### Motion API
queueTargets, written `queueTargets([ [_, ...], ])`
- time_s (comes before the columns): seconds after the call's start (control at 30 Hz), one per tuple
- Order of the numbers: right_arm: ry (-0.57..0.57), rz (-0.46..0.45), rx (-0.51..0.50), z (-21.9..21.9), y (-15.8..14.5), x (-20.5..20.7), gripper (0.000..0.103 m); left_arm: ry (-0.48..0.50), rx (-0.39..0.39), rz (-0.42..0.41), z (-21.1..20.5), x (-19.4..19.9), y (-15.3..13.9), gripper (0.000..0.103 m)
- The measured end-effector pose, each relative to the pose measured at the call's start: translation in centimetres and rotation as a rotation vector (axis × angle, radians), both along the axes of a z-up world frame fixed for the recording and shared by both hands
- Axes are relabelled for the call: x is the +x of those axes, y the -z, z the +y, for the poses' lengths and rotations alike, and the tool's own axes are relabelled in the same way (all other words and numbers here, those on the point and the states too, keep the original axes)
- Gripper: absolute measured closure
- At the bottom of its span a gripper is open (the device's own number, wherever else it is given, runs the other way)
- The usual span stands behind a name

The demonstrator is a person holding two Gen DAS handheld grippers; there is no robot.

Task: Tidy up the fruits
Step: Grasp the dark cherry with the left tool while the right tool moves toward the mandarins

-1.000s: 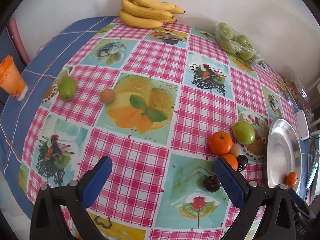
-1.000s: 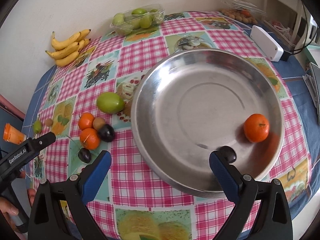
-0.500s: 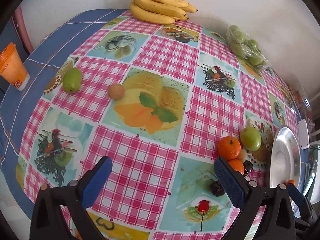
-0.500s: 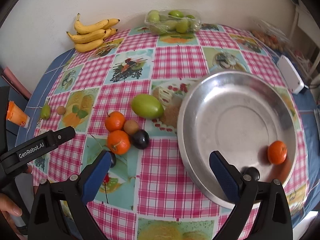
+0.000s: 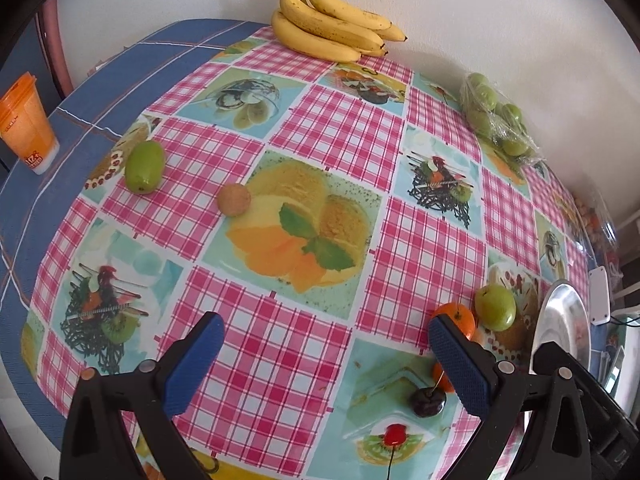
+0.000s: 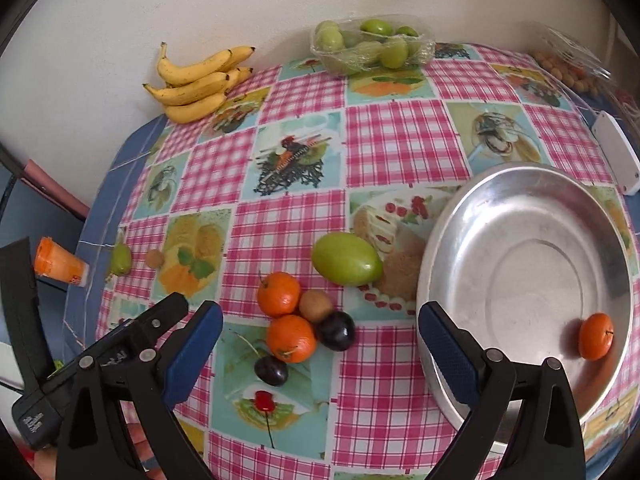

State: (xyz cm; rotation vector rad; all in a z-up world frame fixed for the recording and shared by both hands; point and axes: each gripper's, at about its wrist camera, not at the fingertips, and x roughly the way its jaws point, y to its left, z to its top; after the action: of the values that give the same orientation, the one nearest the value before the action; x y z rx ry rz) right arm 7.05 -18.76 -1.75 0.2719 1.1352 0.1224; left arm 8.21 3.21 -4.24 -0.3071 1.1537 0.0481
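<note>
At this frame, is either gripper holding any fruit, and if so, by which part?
Nothing is held. The left gripper and the right gripper both stand open above the tablecloth, with no fruit between their pads. One orange already lies in the metal bowl.

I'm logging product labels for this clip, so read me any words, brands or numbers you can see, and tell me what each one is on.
Orange cup: white lettering near its base, too blurred to read.
Left gripper body, seen from the right wrist view: white lettering ending in "AI", the rest not legible.
Lower block of that same gripper: small white print, too small to read.
Tablecloth: pictures only, no readable text.
</note>
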Motion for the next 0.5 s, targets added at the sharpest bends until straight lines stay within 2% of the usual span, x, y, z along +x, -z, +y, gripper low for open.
queueTargets([
  [0.2, -0.009, -0.085, -0.101, 0.2, -2.2, -1.2, 0.005, -0.015, 0.0, -0.028, 0.2, -0.2, -0.6, 0.0],
  [0.5, -0.036, -0.123, -0.101, 0.7, -2.5, -2.8, 0.005, 0.053, 0.044, -0.033, -1.1, -0.3, -0.7, 0.0],
])
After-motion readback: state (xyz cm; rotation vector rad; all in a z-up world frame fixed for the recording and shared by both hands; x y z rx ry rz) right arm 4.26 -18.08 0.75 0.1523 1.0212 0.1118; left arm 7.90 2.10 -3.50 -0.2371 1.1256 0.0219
